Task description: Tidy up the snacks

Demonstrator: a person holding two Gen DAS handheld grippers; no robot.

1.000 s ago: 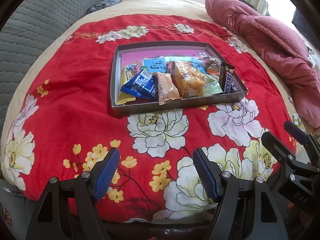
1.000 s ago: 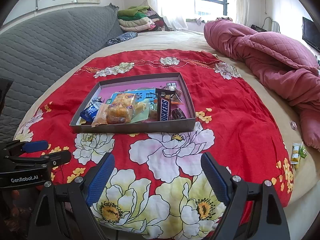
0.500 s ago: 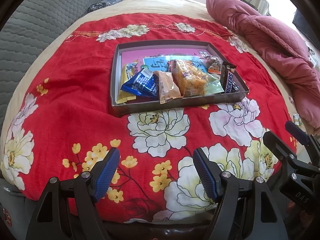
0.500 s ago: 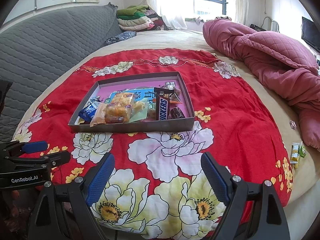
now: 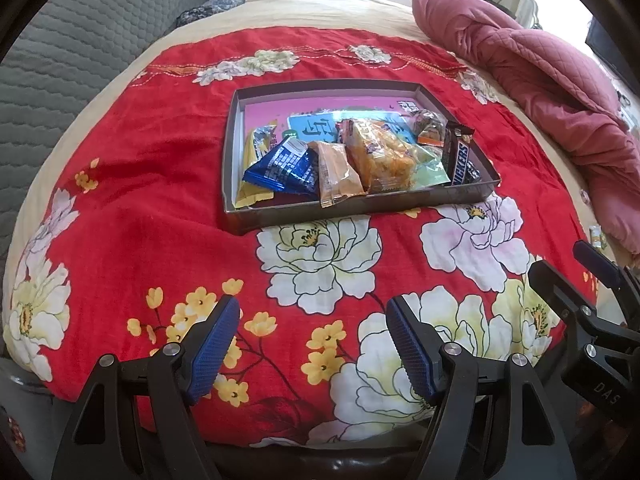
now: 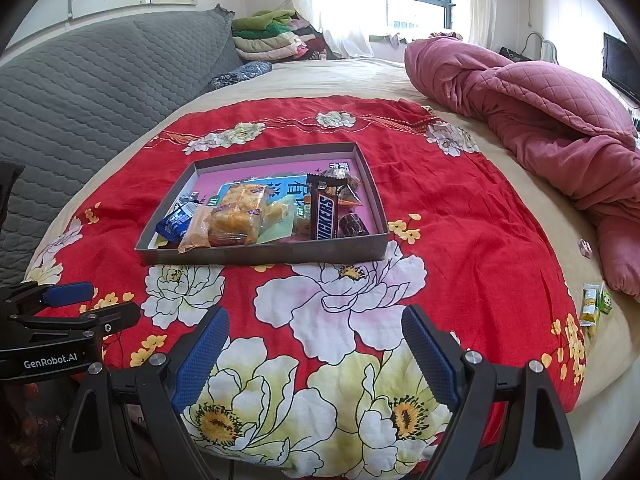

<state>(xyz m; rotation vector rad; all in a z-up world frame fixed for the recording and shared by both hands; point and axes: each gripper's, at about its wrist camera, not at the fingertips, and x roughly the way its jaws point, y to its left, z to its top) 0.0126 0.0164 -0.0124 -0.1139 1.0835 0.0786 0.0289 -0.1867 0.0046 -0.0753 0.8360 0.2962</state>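
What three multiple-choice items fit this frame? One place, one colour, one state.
1. Where does the Snickers bar lie?
A. in the tray, by its right wall
B. on the cloth in front of the tray
C. on the pink quilt

2. What colour is the flowered cloth under the tray?
A. green
B. red
C. grey

3. How do the two grippers stand?
A. both open, holding nothing
B. left shut on a snack
C. right shut on the tray

Key:
1 A: the bar sits inside the tray close to the right wall.
2 B: the cloth around the tray is red with white and yellow flowers.
3 A: the left gripper and the right gripper show wide gaps with only cloth behind.
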